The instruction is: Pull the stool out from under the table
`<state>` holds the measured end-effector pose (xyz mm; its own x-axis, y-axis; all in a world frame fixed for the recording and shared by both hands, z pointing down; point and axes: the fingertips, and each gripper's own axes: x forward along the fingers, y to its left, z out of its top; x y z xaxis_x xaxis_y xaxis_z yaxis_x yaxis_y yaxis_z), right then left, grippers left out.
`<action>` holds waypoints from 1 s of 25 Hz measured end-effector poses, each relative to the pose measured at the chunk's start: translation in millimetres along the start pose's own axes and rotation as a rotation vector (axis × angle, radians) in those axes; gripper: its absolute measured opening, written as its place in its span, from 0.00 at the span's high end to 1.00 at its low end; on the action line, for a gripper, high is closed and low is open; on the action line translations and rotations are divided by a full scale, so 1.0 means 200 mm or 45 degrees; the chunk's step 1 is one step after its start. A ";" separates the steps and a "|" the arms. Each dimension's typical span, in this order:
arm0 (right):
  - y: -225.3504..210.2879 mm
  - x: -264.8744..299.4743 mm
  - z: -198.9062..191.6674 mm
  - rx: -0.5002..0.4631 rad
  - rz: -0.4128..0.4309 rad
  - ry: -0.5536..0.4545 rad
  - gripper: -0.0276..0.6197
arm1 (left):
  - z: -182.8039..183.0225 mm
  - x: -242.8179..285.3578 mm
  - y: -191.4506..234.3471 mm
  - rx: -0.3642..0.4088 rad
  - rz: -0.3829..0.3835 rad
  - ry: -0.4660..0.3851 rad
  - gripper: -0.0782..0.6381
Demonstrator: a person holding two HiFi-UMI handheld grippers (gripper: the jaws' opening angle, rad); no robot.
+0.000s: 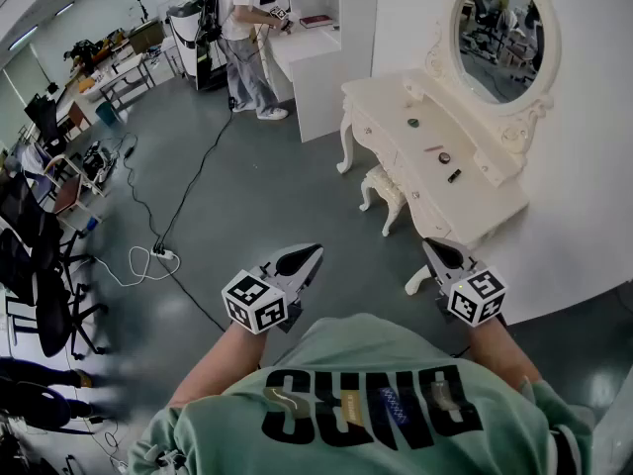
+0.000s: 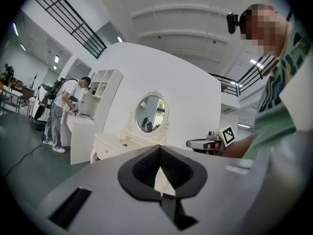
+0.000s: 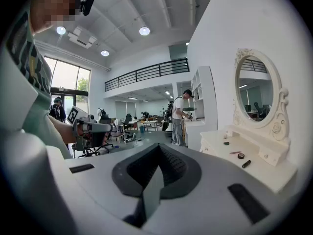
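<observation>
The cream stool [image 1: 382, 184] with carved legs stands tucked under the front of the white dressing table [image 1: 396, 117], which carries an oval mirror [image 1: 497, 36]. I stand a few steps back from it on the grey floor. My left gripper [image 1: 311, 255] is held level at chest height, shut and empty. Beside it my right gripper [image 1: 436, 249] is also shut with nothing in it, tilted slightly down, near the table's closest leg. In the left gripper view the left gripper [image 2: 159, 148] hides the stool. The right gripper view has the right gripper [image 3: 158, 146] and the tabletop [image 3: 254, 169].
Another person [image 1: 242, 38] stands at a tall white shelf unit [image 1: 331, 47] behind the table. A black cable [image 1: 188, 196] runs across the floor to a power strip [image 1: 163, 255]. Office chairs [image 1: 40, 285] and desks line the left. Small items [image 1: 444, 157] lie on the tabletop.
</observation>
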<state>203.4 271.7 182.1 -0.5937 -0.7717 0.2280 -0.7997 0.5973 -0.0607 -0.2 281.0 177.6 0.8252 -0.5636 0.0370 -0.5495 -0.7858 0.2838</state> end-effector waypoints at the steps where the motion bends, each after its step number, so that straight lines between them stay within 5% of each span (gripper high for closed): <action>1: -0.01 0.00 0.00 -0.003 0.000 0.002 0.97 | 0.00 0.01 0.00 0.001 0.000 0.001 0.88; 25: -0.22 -0.11 0.04 -0.023 0.008 -0.040 0.97 | 0.02 0.20 -0.07 0.028 0.057 0.001 0.88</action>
<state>250.3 261.4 171.4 -0.6015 -0.7741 0.1972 -0.7943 0.6059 -0.0445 39.2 268.2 171.6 0.7997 -0.5983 0.0498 -0.5887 -0.7651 0.2608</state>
